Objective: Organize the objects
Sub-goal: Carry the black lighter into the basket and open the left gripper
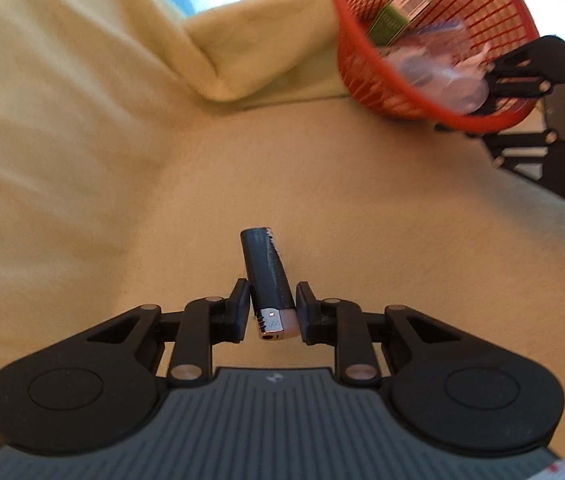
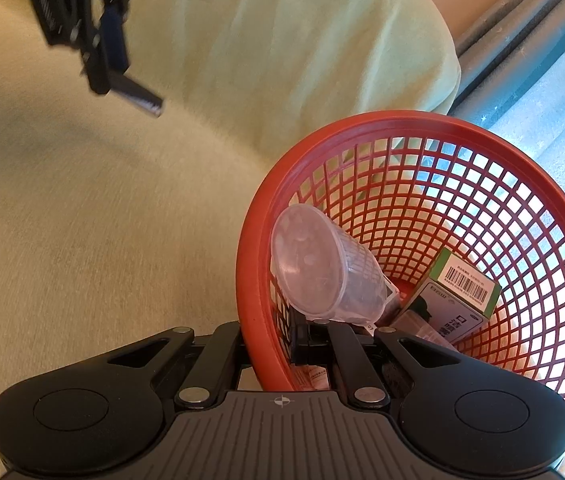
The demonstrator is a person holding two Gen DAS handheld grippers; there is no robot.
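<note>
My left gripper (image 1: 272,308) is shut on a dark lighter (image 1: 268,276) with a metal top, holding it in the air above the pale yellow cloth (image 1: 122,200). In the right wrist view the same left gripper (image 2: 102,76) hangs at the top left, the lighter (image 2: 138,94) sticking out below it. My right gripper (image 2: 270,340) is shut on the near rim of a red mesh basket (image 2: 250,248), tilting it. The basket (image 1: 482,124) sits at the upper right in the left wrist view, well apart from the lighter.
Inside the basket lie a clear plastic cup (image 2: 322,264), a green and white box (image 2: 458,296) and some papers. The cloth rises into a thick fold (image 1: 218,60) behind the open area. A pale floor (image 2: 562,128) lies beyond the cloth edge.
</note>
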